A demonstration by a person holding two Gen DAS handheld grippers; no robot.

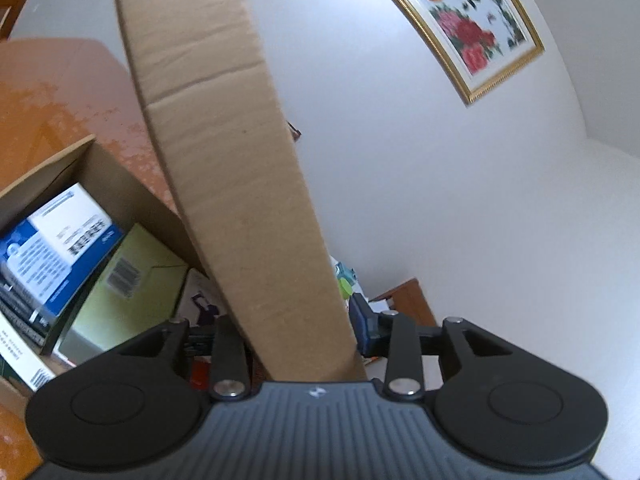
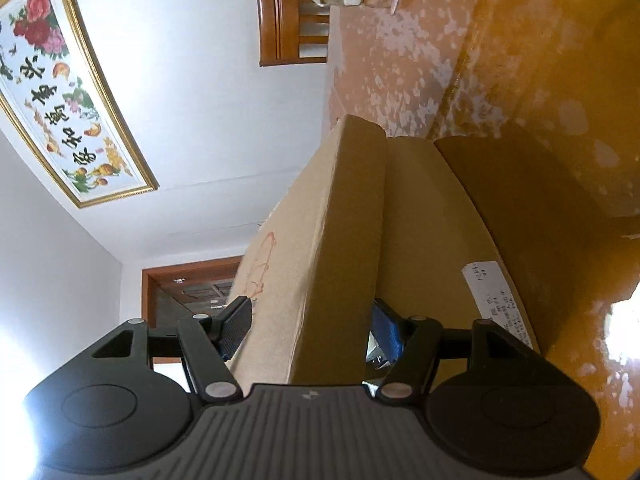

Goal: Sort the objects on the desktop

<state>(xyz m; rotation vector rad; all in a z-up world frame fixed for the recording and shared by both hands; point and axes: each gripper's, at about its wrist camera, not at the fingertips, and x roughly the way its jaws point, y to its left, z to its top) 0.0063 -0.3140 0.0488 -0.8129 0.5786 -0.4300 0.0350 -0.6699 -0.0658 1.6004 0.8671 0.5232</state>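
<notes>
Your left claw (image 1: pixel 298 334) has a cardboard flap (image 1: pixel 224 168) standing up between its two fingers, the gap narrow; the blue pad (image 1: pixel 362 322) on one side sits right at the flap's edge, but whether either pad presses on the card you cannot tell from this view. Your right claw (image 2: pixel 308 330) is rolled onto its side and straddles another flap (image 2: pixel 320 248) of the same cardboard box (image 2: pixel 432 220). Its dark finger (image 2: pixel 236 328) lies against the flap's broad face and the blue one (image 2: pixel 386 330) is on the far side, so the jaws stand moderately apart around the card; a firm pinch is not clear here.

The box rests on the glossy orange counter (image 2: pixel 520 60) and carries a white label (image 2: pixel 500 300) on its side. In the left wrist view the box is open, and inside it lie a blue-and-white carton (image 1: pixel 60 248), a pale green carton (image 1: pixel 128 292) beside it, and some books (image 1: pixel 24 320) stacked at the edge.

A gold-framed flower picture (image 2: pixel 60 92) hangs on the white wall. A wooden chair (image 2: pixel 292 20) stands at the counter's far end.
</notes>
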